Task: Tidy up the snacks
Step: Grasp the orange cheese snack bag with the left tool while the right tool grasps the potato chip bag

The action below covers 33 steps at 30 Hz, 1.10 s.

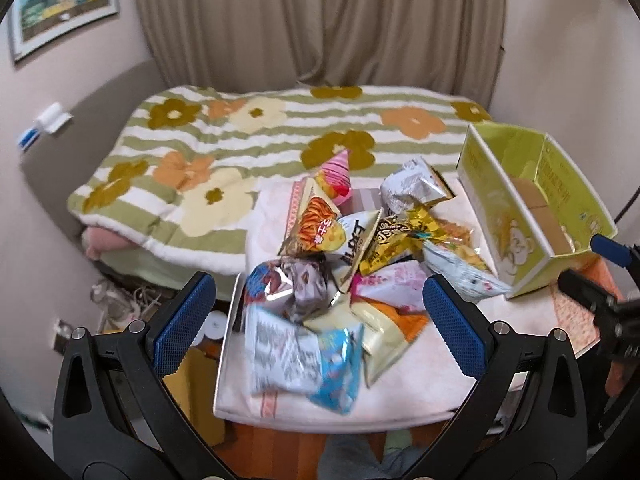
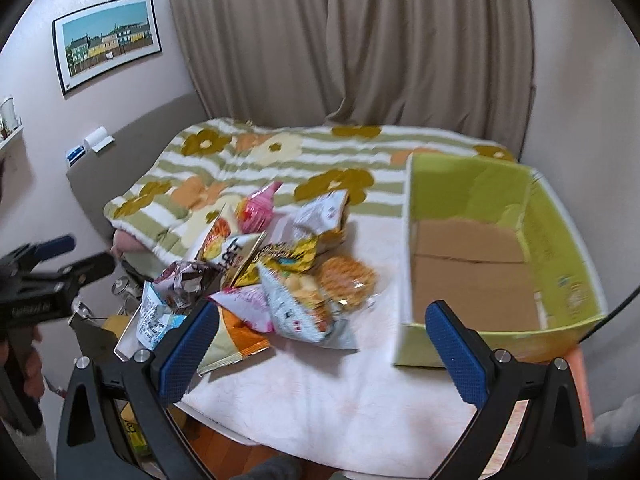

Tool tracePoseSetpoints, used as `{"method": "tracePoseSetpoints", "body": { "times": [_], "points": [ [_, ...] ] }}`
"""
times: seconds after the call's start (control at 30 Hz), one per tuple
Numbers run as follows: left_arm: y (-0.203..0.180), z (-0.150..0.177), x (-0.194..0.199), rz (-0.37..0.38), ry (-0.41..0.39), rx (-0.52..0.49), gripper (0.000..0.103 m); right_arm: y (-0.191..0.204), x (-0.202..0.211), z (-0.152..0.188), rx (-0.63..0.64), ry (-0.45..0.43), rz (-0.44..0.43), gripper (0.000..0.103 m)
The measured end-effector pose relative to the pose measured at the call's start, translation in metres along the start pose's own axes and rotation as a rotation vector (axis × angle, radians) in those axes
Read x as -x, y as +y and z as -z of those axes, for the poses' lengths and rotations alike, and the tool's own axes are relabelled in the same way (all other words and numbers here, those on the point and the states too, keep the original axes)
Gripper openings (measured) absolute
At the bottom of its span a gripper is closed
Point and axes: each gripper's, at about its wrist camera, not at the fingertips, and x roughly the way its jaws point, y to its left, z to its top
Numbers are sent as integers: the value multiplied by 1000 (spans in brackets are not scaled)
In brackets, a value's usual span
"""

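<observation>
A loose heap of crinkled foil and plastic snack packets (image 1: 344, 256) lies on the pale pink cloth-covered counter (image 2: 320, 412), toward its left and middle. In the heap, an orange-and-yellow triangular chip bag (image 1: 316, 220) leans up at the far side with a pink striped cone-shaped packet (image 1: 338, 174) just behind it; a shiny gold wrapper (image 1: 400, 240) sits right of centre, a silver-grey crumpled bag (image 1: 408, 188) lies at the far right of the pile, and a white-and-sky-blue flat packet (image 1: 296, 356) lies nearest, partly blurred. From the right wrist view a clear bag of round orange crackers (image 2: 348, 280) rests at the right edge of the heap, apart from the open lime-green cardboard box (image 2: 560, 256), which stands on the right side of the counter with its brown floor showing and nothing visible inside. The left tool (image 1: 320, 328) hangs above the near part of the heap with its blue-padded fingers (image 1: 184, 320) spread wide, holding nothing. The right tool (image 2: 324, 356) is likewise spread wide and unladen, over the near counter between the heap and the box. Beyond the counter lies a bed under a green-and-white striped floral blanket (image 1: 248, 136), with beige curtains (image 2: 360, 40) and a framed picture of coloured houses (image 2: 108, 40) on the wall.
</observation>
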Motion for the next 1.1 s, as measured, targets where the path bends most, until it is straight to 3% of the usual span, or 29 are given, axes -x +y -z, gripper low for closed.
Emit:
{"method": "tracePoseSetpoints", "body": {
  "times": [0.3, 0.53, 0.77, 1.1],
  "points": [
    [8, -38, -121, 152, 163, -165, 103, 17, -75, -1, -68, 118, 36, 103],
    [-1, -43, -190, 213, 269, -277, 103, 18, -114, -3, -122, 186, 77, 102],
    [-8, -39, -224, 248, 332, -345, 103, 15, -129, -3, -152, 211, 117, 102],
    [-1, -37, -239, 331, 366, -361, 101, 5, -149, 3, -238, 222, 79, 103]
  ]
}}
